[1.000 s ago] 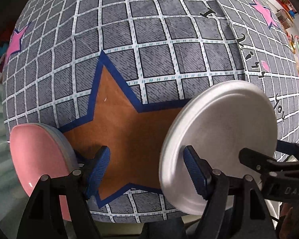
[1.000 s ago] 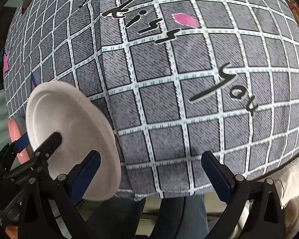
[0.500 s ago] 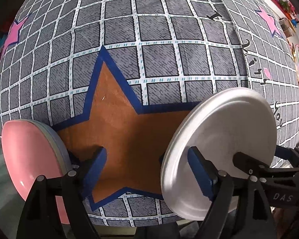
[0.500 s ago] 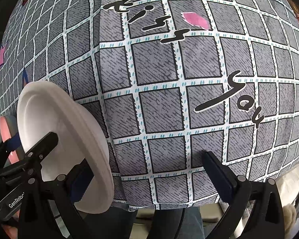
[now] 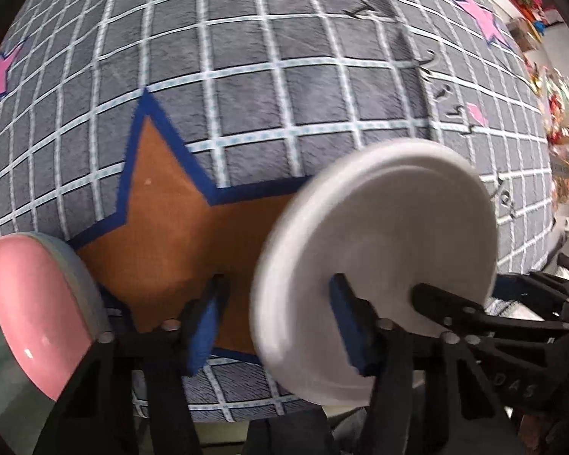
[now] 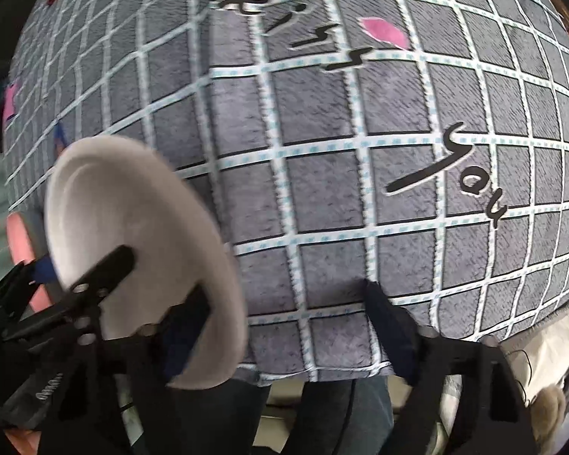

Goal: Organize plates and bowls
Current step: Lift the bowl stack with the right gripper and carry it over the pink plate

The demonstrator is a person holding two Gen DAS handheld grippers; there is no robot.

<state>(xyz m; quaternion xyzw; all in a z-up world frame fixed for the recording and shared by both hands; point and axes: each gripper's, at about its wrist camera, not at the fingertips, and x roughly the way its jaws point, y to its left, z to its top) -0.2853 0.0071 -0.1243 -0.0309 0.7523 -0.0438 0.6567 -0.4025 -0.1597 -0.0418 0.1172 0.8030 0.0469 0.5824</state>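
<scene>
A white plate (image 5: 379,265) stands on edge between my two grippers; it also shows in the right wrist view (image 6: 132,250). It rests against the right finger of my left gripper (image 5: 277,326) and the left finger of my right gripper (image 6: 284,337). Both grippers have their jaws wide apart, and neither is closed on the plate. A pink bowl (image 5: 38,311) sits on edge just outside my left gripper's left finger; a sliver of the bowl shows in the right wrist view (image 6: 19,242).
A grey checked tablecloth (image 5: 284,106) with an orange star (image 5: 178,235) and black lettering (image 6: 447,185) covers the table below. The table's near edge (image 6: 322,371) lies close under both grippers. Colourful clutter (image 5: 561,125) lies at the far right.
Both grippers and the white plate shifted slightly and the views are now motion-blurred. The plate sits a little higher and more to the right in the left wrist view. The jaws stay wide apart.
</scene>
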